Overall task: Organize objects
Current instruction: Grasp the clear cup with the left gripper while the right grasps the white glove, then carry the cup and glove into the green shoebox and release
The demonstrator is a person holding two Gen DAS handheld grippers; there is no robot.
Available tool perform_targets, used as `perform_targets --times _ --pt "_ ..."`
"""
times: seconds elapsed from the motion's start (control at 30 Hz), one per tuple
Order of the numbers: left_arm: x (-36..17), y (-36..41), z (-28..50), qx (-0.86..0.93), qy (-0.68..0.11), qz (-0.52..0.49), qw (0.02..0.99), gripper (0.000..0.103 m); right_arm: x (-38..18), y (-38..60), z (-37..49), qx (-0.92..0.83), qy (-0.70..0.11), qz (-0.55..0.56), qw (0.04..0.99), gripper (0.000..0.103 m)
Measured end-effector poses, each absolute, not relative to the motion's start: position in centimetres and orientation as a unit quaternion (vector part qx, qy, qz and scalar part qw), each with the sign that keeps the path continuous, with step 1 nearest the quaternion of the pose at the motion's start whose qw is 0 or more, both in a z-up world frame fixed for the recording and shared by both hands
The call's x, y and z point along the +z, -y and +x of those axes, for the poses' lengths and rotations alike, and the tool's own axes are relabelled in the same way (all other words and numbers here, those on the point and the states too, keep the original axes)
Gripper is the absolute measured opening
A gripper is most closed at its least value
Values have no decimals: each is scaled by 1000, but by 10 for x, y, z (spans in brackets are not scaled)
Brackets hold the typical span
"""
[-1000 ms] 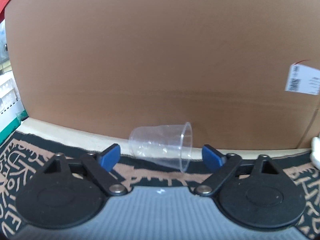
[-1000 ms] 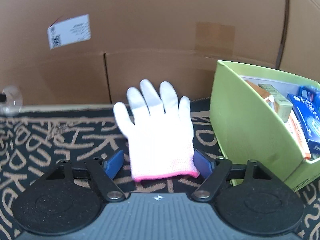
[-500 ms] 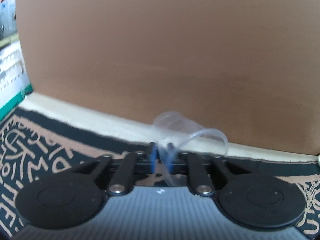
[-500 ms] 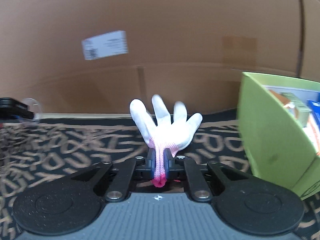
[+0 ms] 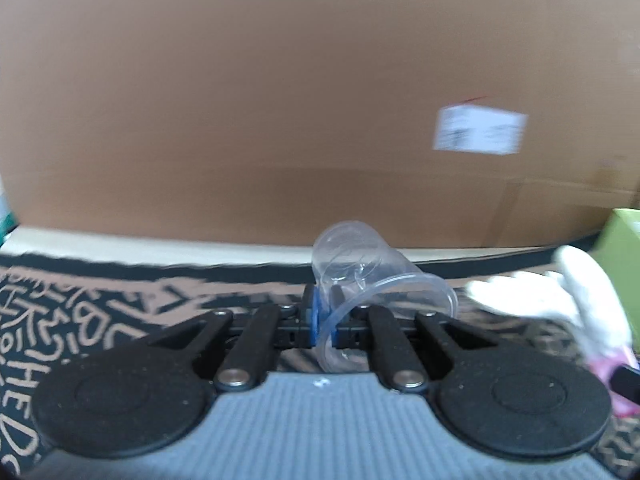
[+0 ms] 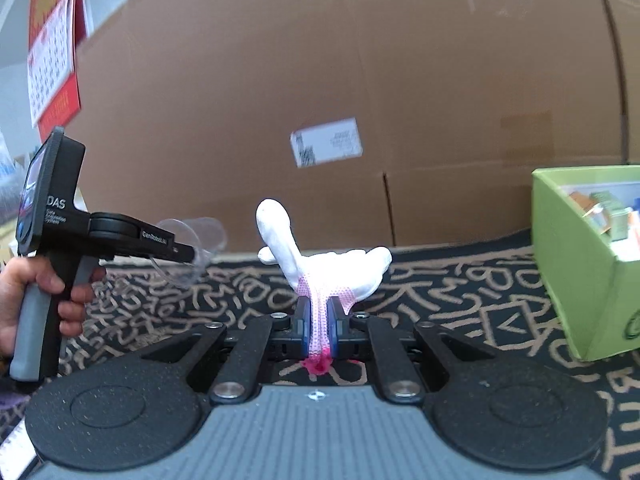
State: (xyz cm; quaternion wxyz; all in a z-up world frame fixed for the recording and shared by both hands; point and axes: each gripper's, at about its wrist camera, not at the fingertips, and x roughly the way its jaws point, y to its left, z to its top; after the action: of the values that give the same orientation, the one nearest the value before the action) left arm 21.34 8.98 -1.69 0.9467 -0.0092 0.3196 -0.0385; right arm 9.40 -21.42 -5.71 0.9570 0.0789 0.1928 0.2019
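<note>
A clear plastic cup (image 5: 360, 264) hangs squashed at its rim in my left gripper (image 5: 323, 320), which is shut on it above the patterned cloth. My right gripper (image 6: 319, 320) is shut on the pink cuff of a white glove (image 6: 320, 264); the glove's fingers stick up and out ahead of the pads. In the right wrist view the left gripper (image 6: 196, 256) shows at the left, held in a person's hand (image 6: 48, 292), with the cup (image 6: 192, 248) at its tip. The glove (image 5: 576, 296) also shows blurred at the right of the left wrist view.
A tall cardboard wall (image 6: 360, 80) with a white label (image 6: 326, 146) closes the back. A green box (image 6: 580, 272) holding several small packs stands at the right on the black and tan cloth (image 6: 460, 292). A red calendar (image 6: 52, 52) hangs at the far left.
Both grippers went from open to shut, the left on the cup and the right on the glove's cuff. Both have lifted their objects off the cloth and swung sideways.
</note>
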Motion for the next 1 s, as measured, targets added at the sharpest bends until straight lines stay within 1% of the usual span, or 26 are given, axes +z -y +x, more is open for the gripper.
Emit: perform_targets --times 0.3,0.5,0.77,1.0 --pt "42 4 175 -158 -263 9 952 6 -18 287 50 122 -99 101 982 11" --pt "63 81 168 -222 -247 9 943 6 -8 342 38 40 -64 100 992 11" --pt "70 184 154 -293 -230 27 927 6 -15 410 45 -56 -70 93 992 11" --pt "44 257 179 -284 -249 42 925 6 -28 431 97 -65 -106 57 991 11"
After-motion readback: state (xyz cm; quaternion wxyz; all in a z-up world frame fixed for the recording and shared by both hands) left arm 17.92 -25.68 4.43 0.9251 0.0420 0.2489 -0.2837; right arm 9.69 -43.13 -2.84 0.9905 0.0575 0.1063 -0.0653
